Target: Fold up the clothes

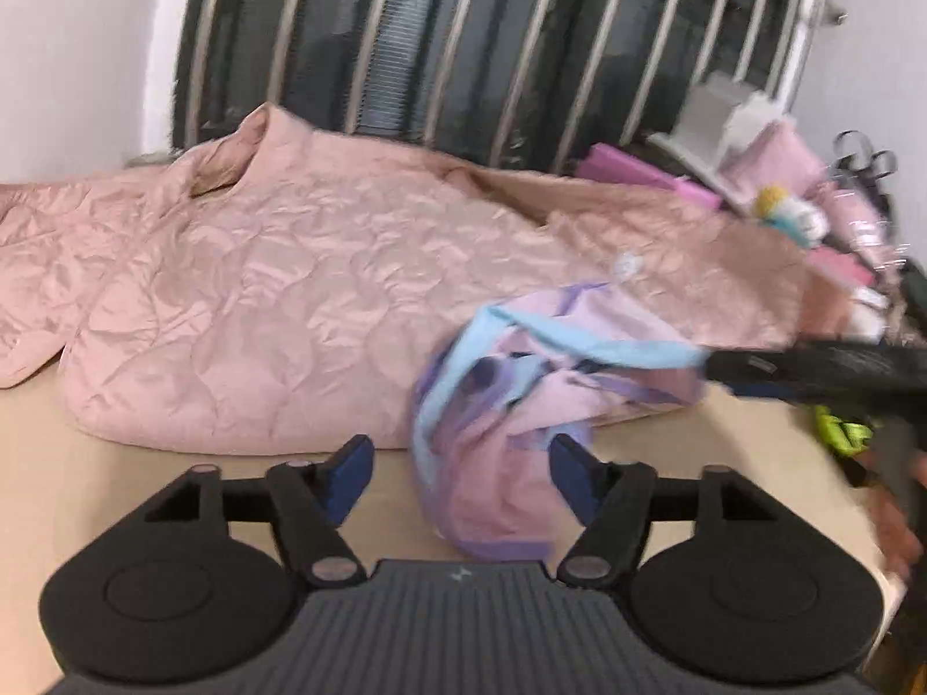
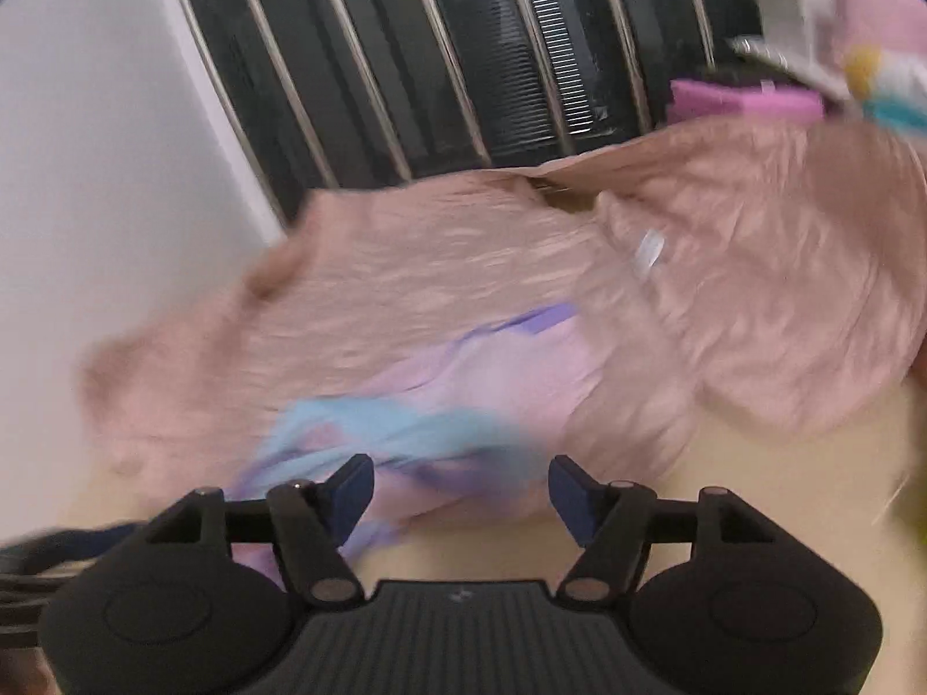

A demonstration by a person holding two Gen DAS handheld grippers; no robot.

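Two grippers are showing, and we are looking along each one. The left gripper is holding its jaws wide apart, with nothing pinched. A small pink garment with blue and purple trim is lying crumpled just past those jaws, on the tan bench. Its far side is resting on the big pink quilt. The right gripper is also showing its jaws spread apart in its own view, with the garment lying just past them. In the left view, the right gripper is reaching in beside the garment's blue band, touching it, but we cannot tell if it is pinching there. Both views are blurry. Behind the quilt, metal bars are standing.
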